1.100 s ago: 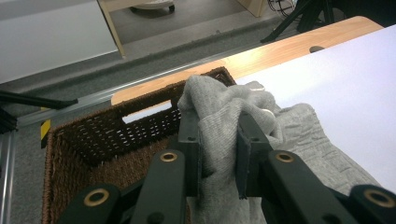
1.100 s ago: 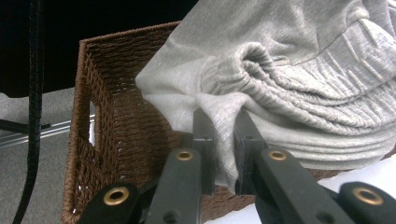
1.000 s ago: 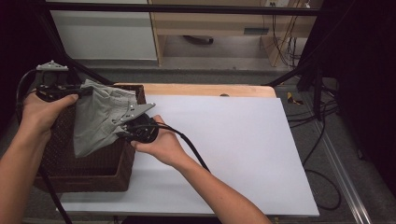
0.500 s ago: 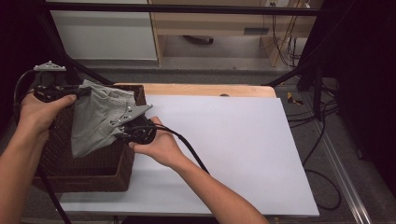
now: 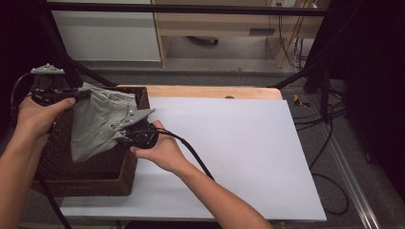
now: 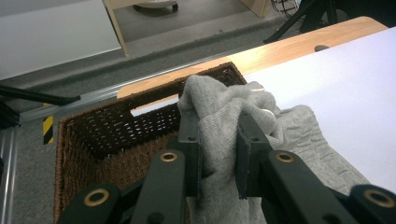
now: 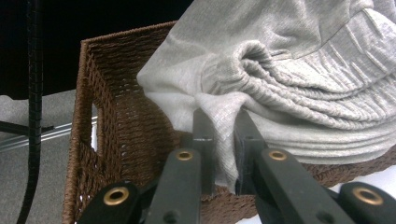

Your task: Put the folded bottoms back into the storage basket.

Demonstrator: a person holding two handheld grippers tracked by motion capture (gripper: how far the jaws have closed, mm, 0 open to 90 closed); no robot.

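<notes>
Grey garment (image 5: 98, 124) is up in the air over the woven basket (image 5: 86, 179), and you've got it pinched from both ends. Your left gripper (image 5: 83, 94) has its jaws clamped on a bunched fold at the garment's upper corner; in the left gripper view that fold (image 6: 219, 130) is squeezed tight between the two black jaws, with the rest of the cloth spilling off to the right. Your right gripper (image 5: 125, 133) bites the opposite edge, jaws closed on a thin layer of the knit; the right gripper view shows that edge (image 7: 224, 140) caught between the pads, with the ribbed, gathered band of the garment just above and beyond it. Between your two grips the cloth hangs stretched in a slanted sheet, its lower point drooping down inside the basket. The basket sits at the left end of the table, partly on the white sheet (image 5: 239, 143) that covers most of the wooden tabletop (image 5: 205, 91). Your left hand (image 5: 36, 117) sits out past the basket's left rim, your right hand (image 5: 160, 150) just beside its right wall.
</notes>
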